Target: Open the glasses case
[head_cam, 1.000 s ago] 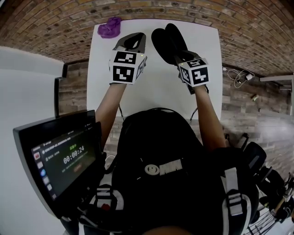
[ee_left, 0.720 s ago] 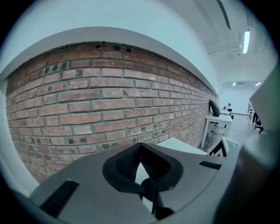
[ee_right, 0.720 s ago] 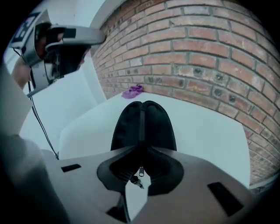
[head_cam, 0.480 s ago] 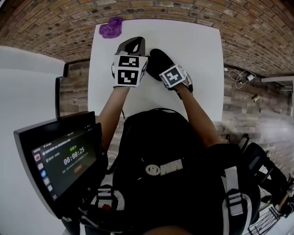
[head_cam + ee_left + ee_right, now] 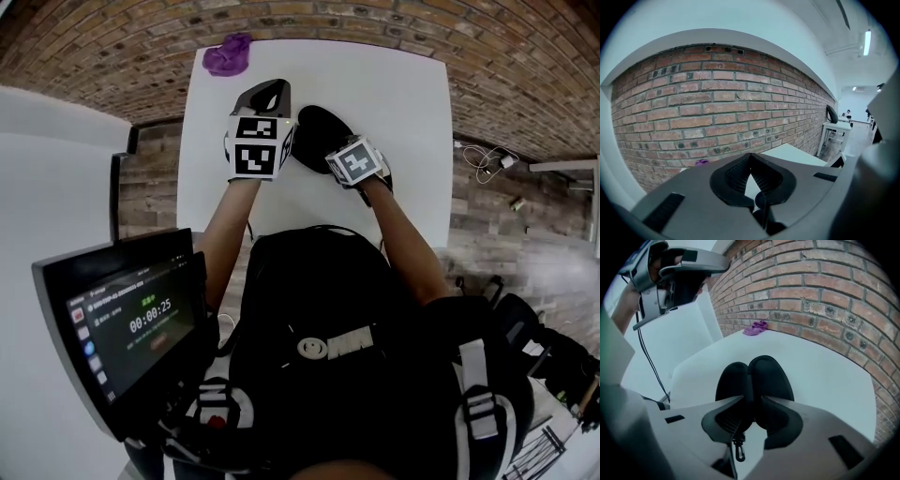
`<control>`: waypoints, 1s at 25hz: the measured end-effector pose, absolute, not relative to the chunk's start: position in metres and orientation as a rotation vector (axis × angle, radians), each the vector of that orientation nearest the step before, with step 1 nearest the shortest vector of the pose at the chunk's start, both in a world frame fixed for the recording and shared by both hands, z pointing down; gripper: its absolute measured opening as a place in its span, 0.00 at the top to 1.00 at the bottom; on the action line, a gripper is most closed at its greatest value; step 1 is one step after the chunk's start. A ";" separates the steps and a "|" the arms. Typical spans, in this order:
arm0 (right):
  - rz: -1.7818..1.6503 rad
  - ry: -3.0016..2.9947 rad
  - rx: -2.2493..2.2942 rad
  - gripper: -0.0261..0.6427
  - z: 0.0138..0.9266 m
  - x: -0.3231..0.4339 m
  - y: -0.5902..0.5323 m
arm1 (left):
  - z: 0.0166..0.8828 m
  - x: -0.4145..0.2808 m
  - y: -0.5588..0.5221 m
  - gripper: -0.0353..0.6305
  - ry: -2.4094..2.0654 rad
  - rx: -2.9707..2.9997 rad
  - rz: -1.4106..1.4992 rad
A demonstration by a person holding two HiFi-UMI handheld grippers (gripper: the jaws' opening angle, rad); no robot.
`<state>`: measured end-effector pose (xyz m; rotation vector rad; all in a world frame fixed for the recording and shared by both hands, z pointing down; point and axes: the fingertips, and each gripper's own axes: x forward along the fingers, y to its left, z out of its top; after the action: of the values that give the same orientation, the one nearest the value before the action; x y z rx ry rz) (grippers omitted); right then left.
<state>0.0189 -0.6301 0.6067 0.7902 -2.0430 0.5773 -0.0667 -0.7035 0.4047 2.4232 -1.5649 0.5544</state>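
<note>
- Two grippers are held side by side over the white worktop.
- The left gripper is held just left of the case, with its fingers pressed together and nothing between them.
- The black glasses case is laid open on the worktop, its two halves spread.
- The right gripper has fingers that have just been spreading, and the case's near end is seen between them.
- A purple object is seen at the far left corner.

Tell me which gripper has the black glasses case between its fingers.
The right gripper: its fingers, just opening, straddle the glasses case; the left gripper is shut and empty.
</note>
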 end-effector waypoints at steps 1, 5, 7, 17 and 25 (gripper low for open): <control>0.580 -2.056 0.792 0.82 0.602 0.019 -0.630 | 0.405 -0.069 -0.702 0.94 -1.575 2.411 0.551; 0.568 -2.130 0.842 0.82 0.575 0.021 -0.634 | 0.408 -0.080 -0.692 0.94 -1.625 2.357 0.555; 0.533 -2.210 0.927 0.82 0.544 0.024 -0.642 | 0.409 -0.083 -0.689 0.94 -1.650 2.343 0.568; 0.264 -2.649 1.385 0.95 0.387 0.025 -0.600 | 0.386 -0.075 -0.616 0.94 -1.665 2.395 0.505; 0.150 -2.619 1.397 0.95 0.378 0.018 -0.509 | 0.363 -0.085 -0.529 0.94 -1.729 2.456 0.445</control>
<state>0.0179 -0.5093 0.3783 1.3973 -2.6187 0.1498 -0.0852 -0.5290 0.3630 2.4562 -1.7286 0.4449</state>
